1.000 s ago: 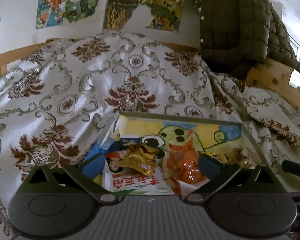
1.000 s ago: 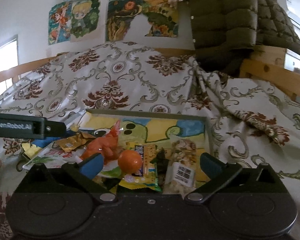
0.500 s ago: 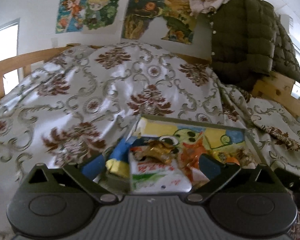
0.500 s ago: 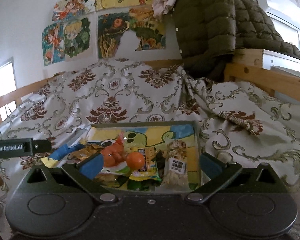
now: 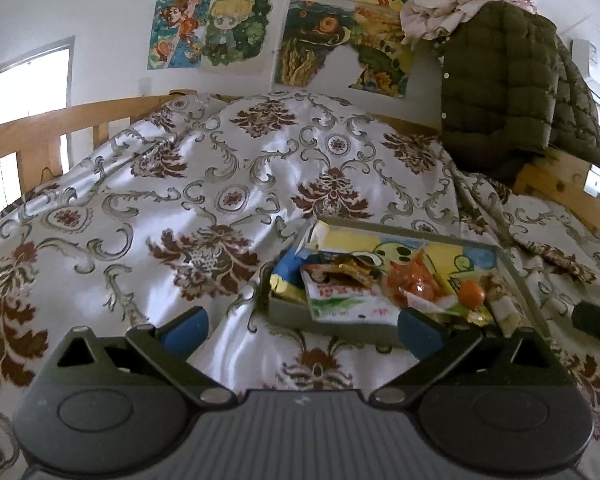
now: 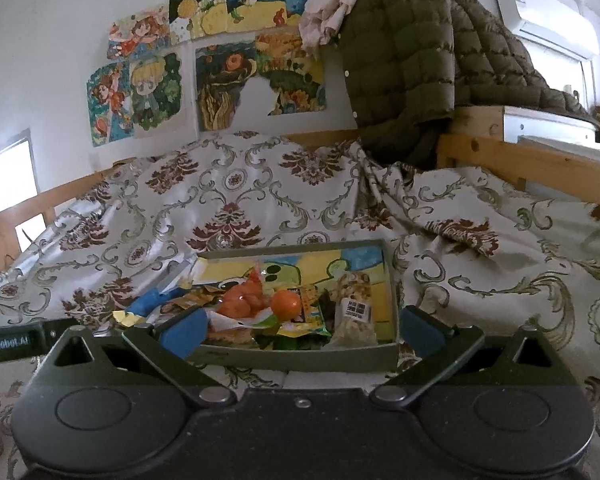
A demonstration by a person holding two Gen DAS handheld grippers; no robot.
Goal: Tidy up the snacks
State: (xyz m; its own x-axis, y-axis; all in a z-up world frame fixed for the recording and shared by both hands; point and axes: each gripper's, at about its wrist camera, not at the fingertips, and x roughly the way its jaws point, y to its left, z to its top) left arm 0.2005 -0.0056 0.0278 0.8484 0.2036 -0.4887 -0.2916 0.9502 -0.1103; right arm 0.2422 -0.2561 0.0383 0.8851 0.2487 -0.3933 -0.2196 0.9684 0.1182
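Your left gripper [image 5: 302, 326] is spread wide with nothing between its blue pads, hanging over the patterned bedspread [image 5: 204, 184] just short of the tray [image 5: 332, 326]. Your right gripper [image 6: 300, 330] is likewise released and empty, its pads straddling the tray's near wall [image 6: 300, 354].

The snacks lie heaped inside the tray on the bed: a white packet with red print [image 5: 346, 300], an orange crinkled bag [image 6: 240, 304], a round orange fruit [image 6: 286, 306], a yellow-green wrapper [image 6: 304, 322] and a clear pack with a barcode label [image 6: 354, 312]. A blue item [image 5: 286, 270] and a yellow piece [image 5: 284, 286] sit at the tray's left edge; what they are is hard to make out. The gripper pads cover the tray's near corners.
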